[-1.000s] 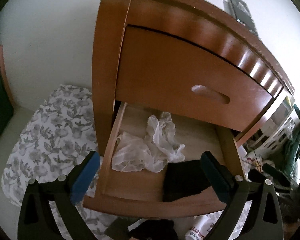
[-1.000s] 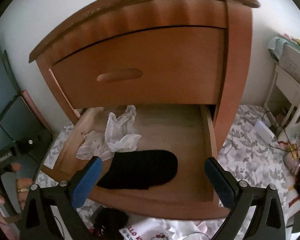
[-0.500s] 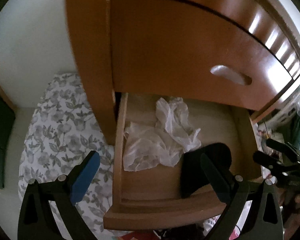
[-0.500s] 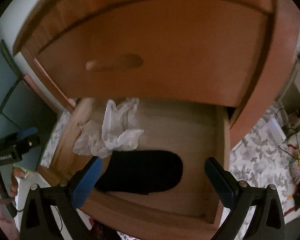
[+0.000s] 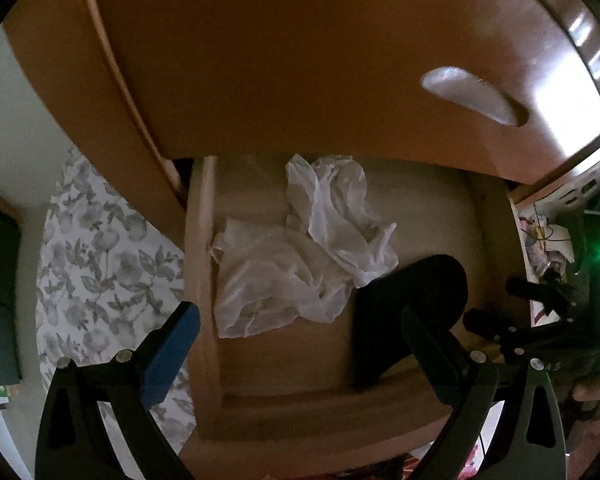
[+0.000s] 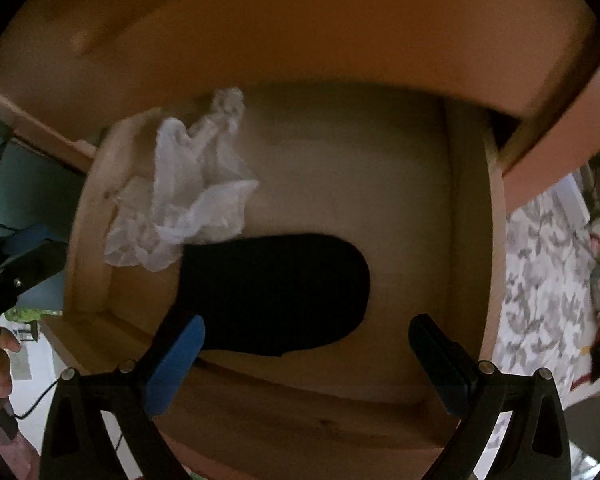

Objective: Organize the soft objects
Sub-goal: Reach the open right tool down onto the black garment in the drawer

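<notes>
Up top, the wooden nightstand [image 5: 300, 60] fills both views, its upper drawer front [image 6: 300, 40] shut and looming over the action. Below it, the lower drawer [image 5: 204, 280] stands pulled out, pale floor showing, and that is where the soft things are landing.

2 items sit inside. The crumpled white fabric [image 5: 300, 256] lies toward the drawer's left wall, bunched and unfolded, one corner resting on the dark piece. The black sock-like cloth [image 6: 276, 296] lies flat along the front of the drawer, its rounded end pointing right; in this dim light I cannot be sure whether it is 1 sock or a folded pair.

Now the tools. The left gripper [image 5: 300, 344] hovers above the drawer's front left, jaws wide apart, nothing between them. The right gripper [image 6: 308, 348] hangs over the black cloth, jaws also spread, holding nothing, blue pads just above the drawer's front edge.

Where does that leave the job? My read: partly done. 2 soft pieces are in the drawer, but the white one looks rumpled rather than tidied. Off to the sides, a floral sheet [image 5: 100, 272] covers the floor, and some clutter shows at the far right, so more may remain to collect. The drawer also remains to be closed.
</notes>
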The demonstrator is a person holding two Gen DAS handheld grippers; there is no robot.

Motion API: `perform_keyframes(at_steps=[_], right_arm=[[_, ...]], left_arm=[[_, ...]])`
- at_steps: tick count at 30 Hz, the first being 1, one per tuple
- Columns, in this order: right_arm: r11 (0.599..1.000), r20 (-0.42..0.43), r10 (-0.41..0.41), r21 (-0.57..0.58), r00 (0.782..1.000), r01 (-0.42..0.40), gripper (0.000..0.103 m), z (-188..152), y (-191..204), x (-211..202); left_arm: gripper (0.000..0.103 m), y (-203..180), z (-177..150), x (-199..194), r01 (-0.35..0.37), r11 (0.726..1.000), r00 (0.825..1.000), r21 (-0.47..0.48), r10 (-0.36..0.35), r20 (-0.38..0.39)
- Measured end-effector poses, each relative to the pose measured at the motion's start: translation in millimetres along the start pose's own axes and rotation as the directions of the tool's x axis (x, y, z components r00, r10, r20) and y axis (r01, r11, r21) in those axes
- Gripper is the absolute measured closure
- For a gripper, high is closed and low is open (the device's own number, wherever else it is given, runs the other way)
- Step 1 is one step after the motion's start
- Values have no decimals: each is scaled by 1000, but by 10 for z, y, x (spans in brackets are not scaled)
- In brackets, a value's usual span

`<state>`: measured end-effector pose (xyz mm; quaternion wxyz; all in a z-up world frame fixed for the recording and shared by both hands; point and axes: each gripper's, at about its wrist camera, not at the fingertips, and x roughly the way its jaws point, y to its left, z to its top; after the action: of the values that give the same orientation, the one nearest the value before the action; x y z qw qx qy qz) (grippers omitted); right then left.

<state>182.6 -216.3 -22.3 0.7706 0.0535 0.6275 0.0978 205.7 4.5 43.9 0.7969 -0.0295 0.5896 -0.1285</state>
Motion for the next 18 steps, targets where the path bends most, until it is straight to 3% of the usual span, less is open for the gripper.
perform_keyframes(at_steps=[10,18], right_arm=[[1000,-93,-24,-20,995,22,0,53,10,245],[998,-147,-53,-45,988,47,4,73,36,394]], left_arm=[[2,-47,113,293,-12,1000,996,-3,12,-84],[2,-24,123,353,-24,1000,995,0,23,-100]])
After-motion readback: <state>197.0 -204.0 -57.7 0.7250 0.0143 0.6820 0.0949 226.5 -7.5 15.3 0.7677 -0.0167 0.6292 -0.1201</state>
